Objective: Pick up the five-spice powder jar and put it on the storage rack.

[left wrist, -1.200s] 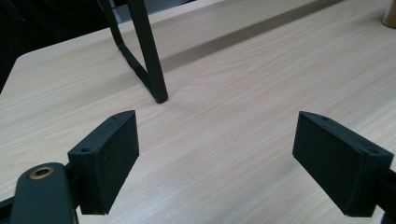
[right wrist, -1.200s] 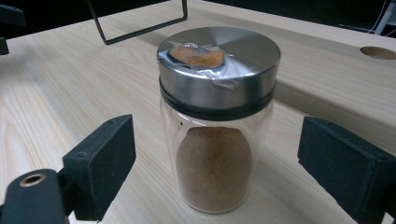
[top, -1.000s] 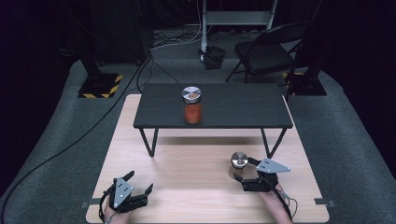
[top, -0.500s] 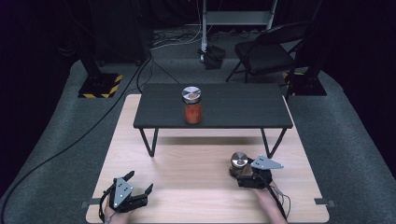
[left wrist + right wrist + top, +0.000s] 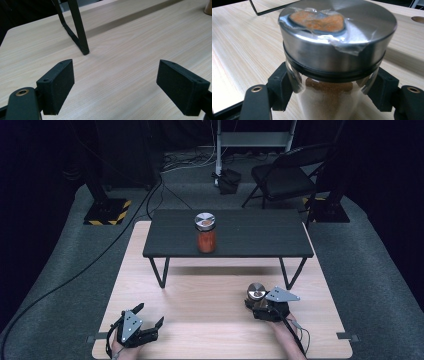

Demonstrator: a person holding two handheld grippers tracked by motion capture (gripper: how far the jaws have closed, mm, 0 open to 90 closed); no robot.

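Observation:
A glass jar (image 5: pixel 256 292) of brown powder with a steel lid (image 5: pixel 337 32) stands on the wooden table (image 5: pixel 210 295) at the front right. My right gripper (image 5: pixel 257 303) has just been closing and is now shut on the jar's glass body below the lid, with a pad (image 5: pixel 280 87) pressing on each side. My left gripper (image 5: pixel 150 314) rests at the front left, its jaws open over bare wood (image 5: pixel 120 75). A second jar (image 5: pixel 205 232), filled with red powder, stands on the low black table (image 5: pixel 260 237) farther back.
The black table's thin metal legs (image 5: pixel 78 30) stand on the wood ahead of my left gripper. A folding chair (image 5: pixel 285 177), cables and stand bases sit on the dark floor beyond. A round hole (image 5: pixel 418 19) is cut in the wooden top.
My right gripper has edged left onto the brown-powder jar and its jaws have closed on it. The left gripper has stayed put.

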